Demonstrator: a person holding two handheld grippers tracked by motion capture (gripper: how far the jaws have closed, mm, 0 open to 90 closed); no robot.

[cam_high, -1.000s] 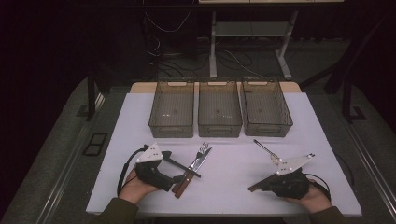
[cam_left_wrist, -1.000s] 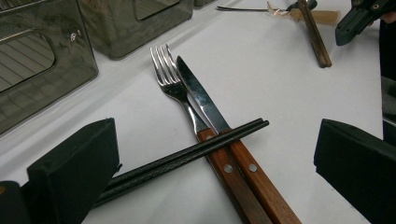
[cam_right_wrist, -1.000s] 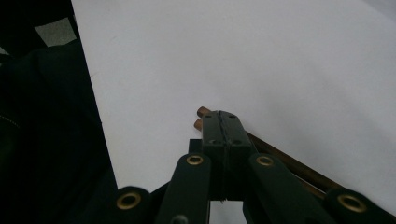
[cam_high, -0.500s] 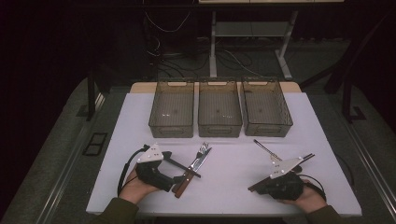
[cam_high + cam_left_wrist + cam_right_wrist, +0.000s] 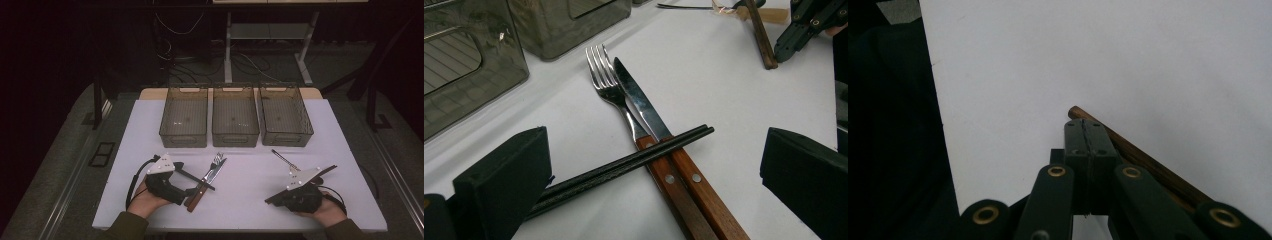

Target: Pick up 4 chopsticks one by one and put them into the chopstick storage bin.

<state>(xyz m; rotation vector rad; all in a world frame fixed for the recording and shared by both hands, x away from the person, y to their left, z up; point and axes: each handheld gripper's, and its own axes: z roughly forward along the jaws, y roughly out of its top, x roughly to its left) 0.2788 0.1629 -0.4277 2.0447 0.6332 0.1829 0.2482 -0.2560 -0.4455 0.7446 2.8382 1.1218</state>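
Where tool [image 5: 1084, 135] overlaps, brown stick [image 5: 1148, 167] hidden

Left gripper [image 5: 192, 186] near the tabletop's front edge w/ jaws wide apart, right gripper [image 5: 270, 201] low by the front-right corner, jaws pressed together.

Olive-green sleeves cover both forearms; each black tool, left [image 5: 187, 192] and right [image 5: 270, 201], carries a grey three-cornered plate, brass-coloured rivets on its linkage, and a trailing black cable.
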